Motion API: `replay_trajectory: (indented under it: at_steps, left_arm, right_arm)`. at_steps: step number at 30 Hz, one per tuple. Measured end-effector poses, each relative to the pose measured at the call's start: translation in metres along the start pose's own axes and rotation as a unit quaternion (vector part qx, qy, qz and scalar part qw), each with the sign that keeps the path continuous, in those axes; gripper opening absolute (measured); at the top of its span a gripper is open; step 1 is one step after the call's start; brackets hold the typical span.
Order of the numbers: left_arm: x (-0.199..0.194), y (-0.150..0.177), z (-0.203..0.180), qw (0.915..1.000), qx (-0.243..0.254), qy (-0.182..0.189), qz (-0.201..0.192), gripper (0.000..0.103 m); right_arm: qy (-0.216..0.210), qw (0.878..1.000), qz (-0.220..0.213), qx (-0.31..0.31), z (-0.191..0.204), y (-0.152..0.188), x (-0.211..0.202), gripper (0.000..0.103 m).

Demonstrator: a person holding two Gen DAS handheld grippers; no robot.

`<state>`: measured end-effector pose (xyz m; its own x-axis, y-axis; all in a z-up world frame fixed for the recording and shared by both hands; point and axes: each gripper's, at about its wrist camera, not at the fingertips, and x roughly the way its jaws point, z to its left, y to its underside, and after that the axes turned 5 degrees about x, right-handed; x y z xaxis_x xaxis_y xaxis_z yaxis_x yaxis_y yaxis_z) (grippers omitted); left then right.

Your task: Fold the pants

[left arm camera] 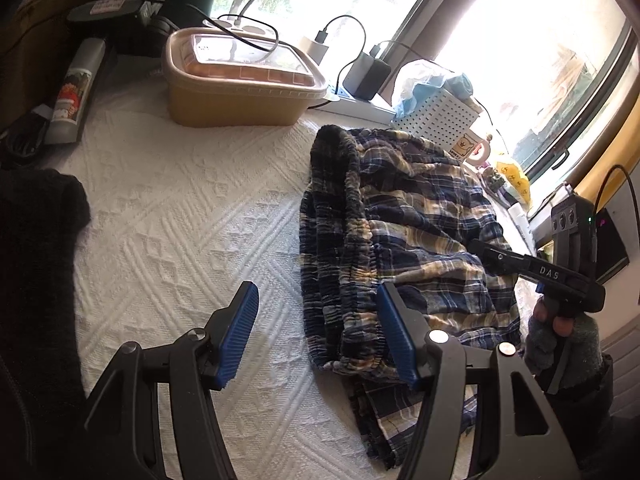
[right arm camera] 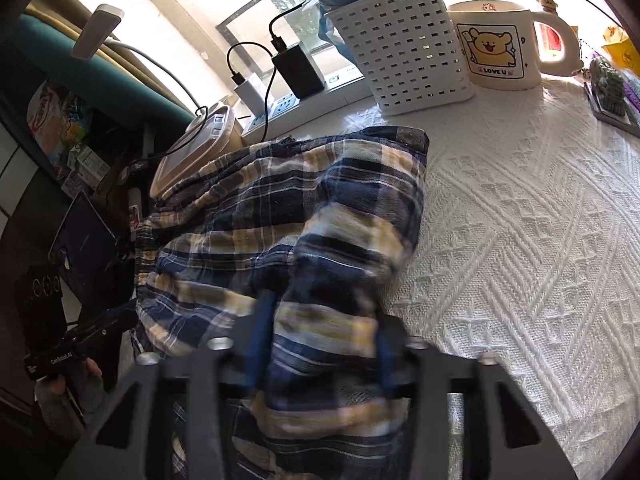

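You are working with thin plaid pants (left arm camera: 404, 216), a light, limp cotton that will sag and crease wherever it is not supported, so expect no stiffness to help you and no real weight to fight. They lie bunched on the white textured cloth (left arm camera: 192, 216), just ahead and to the right of your left gripper (left arm camera: 318, 336), with the gathered elastic waistband (left arm camera: 344, 232) running away from its right finger; that band is the thickest, least slippery part and the best place to bite, since a single layer of the plaid would likely slide out or drag only half the garment. Your left gripper stands wide open with nothing between the blue pads (left arm camera: 240, 332), its right finger resting against or just over the waistband edge (contact is hard to judge from this angle). Your right gripper (right arm camera: 320, 344) has a fold of the pants (right arm camera: 288, 216) bulging up between its fingers, which are set fairly far apart; the view is motion-blurred, so I cannot tell whether they are actually pinching it. Beyond the right gripper's tips sit a white basket (right arm camera: 404, 48) and a bear mug (right arm camera: 496, 48), near enough that a swung trouser leg could probably brush them.
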<state>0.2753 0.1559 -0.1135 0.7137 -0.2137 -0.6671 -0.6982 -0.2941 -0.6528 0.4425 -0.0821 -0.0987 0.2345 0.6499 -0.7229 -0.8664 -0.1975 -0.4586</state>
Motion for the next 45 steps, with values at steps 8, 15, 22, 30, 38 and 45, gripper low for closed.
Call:
replay_trajectory:
  at_steps: [8,15,22,30,38,45]
  left_arm:
    - [0.026,0.000,-0.024,0.9988,0.006,0.047,0.014,0.062]
    - [0.047,-0.011,-0.043,0.9969,0.021,0.071,0.024,0.062]
    - [0.063,-0.025,-0.051,0.9950,0.032,0.089,0.034,0.069]
    - [0.080,-0.033,-0.069,0.9907,0.049,0.121,0.037,0.079]
    - [0.083,-0.029,-0.077,0.9923,0.065,0.100,0.033,0.040]
    - [0.078,-0.026,-0.084,0.9916,0.086,0.094,0.021,0.023]
  right_arm:
    - [0.067,0.997,-0.023,-0.041,0.005,0.008,-0.034,0.012]
    - [0.091,0.995,-0.019,-0.022,-0.024,0.020,-0.043,0.012]
    - [0.084,0.996,-0.020,-0.013,-0.040,0.028,-0.045,0.012]
    - [0.055,0.998,-0.023,-0.010,-0.049,0.029,-0.048,0.011]
    - [0.028,0.999,-0.025,0.006,-0.061,0.028,-0.053,0.010]
    - [0.022,1.000,-0.021,0.006,-0.058,0.016,-0.045,0.021]
